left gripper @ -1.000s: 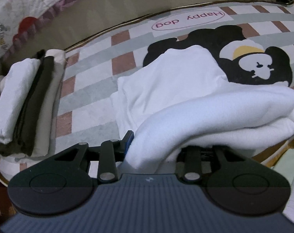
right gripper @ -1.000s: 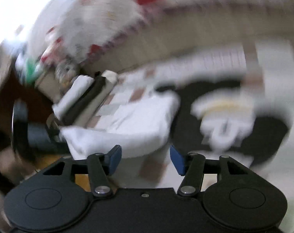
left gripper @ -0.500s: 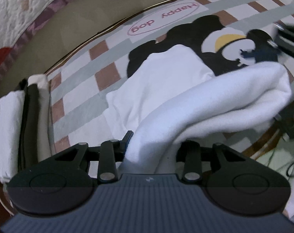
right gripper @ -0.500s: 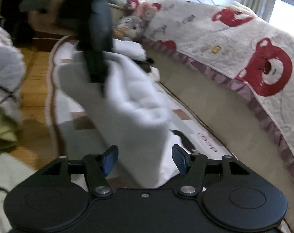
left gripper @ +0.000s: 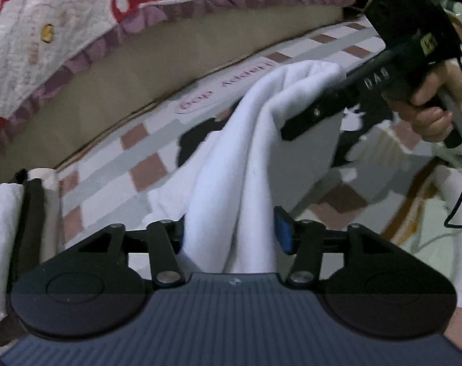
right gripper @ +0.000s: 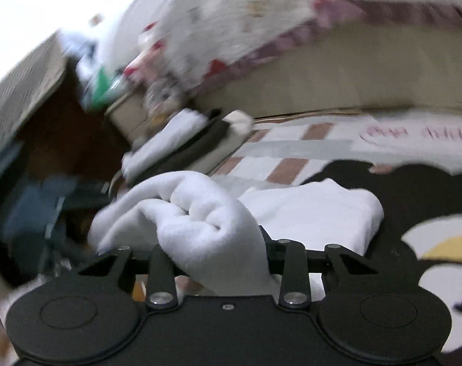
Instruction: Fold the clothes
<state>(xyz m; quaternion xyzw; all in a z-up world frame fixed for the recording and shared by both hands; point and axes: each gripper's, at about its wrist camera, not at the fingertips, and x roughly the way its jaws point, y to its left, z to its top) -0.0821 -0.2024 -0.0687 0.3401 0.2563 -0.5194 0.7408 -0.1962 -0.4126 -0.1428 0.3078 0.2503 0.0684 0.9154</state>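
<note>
Lifting a white garment over the checked rug.
Left gripper just widening, cloth loose between; right gripper just closing, clamped on its bunched end.

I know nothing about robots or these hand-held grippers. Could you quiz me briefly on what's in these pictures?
1. True or false: the stack of folded clothes has a dark piece between two light ones.
2. The cloth between the fingers is: A red, B white, C green.
3. Fill in: the cloth's lower end rests on a chequered ___.

Key: 1 true; 2 B; 3 mat.
</note>
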